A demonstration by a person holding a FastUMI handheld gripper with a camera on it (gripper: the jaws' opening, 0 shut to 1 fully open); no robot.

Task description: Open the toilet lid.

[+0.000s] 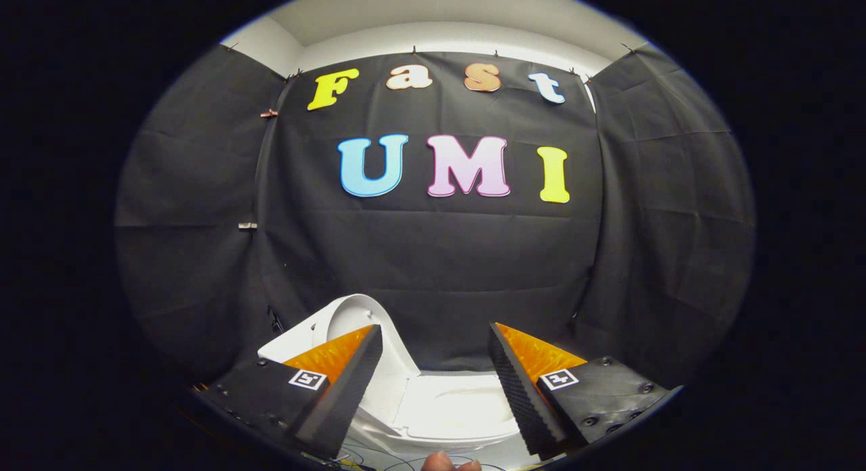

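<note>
Between spread tongs (435,339), raised toilet lid (352,322).

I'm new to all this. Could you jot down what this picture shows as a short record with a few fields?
Place: a booth hung with black cloth
Main thing: a white toilet, low down between the fingers and beyond them
Lid: the toilet lid is raised, leaning up behind the left finger
Seat: down, bowl opening in view
Tool: the tool is open, fingers spread wide, holding nothing
Also seen: a fingertip and thin cables near the tool
</note>
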